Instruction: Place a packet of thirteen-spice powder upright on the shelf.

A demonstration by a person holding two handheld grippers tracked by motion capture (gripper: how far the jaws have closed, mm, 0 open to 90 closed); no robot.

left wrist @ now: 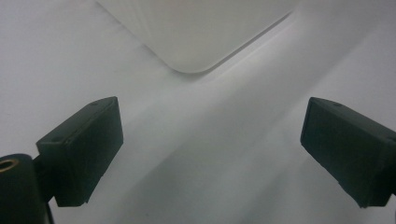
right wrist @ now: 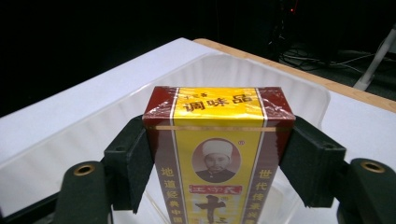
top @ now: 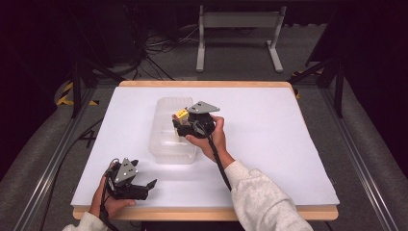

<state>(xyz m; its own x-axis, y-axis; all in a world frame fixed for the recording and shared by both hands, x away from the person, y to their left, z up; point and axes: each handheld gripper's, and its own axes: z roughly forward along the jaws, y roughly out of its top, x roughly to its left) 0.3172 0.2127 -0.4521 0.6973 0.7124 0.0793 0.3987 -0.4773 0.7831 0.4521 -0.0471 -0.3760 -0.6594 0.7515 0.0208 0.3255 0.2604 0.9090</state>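
Note:
A red and yellow box (right wrist: 217, 149) with Chinese print sits between the pads of my right gripper (right wrist: 219, 168), which is shut on it. In the high view the box (top: 181, 114) is held over the clear plastic tub (top: 166, 144) at the table's middle, with the right gripper (top: 185, 126) above the tub's right side. My left gripper (top: 150, 186) rests near the front left edge of the table, open, with nothing between its jaws. In the left gripper view its jaws (left wrist: 212, 154) stand wide apart above the white table, and a corner of the tub (left wrist: 196, 32) lies ahead.
The white sheet (top: 269, 139) covers a wooden table with open room to the right of the tub. Beyond the far edge are a metal stand (top: 238, 33) and cables on the floor. Dark frames flank both sides.

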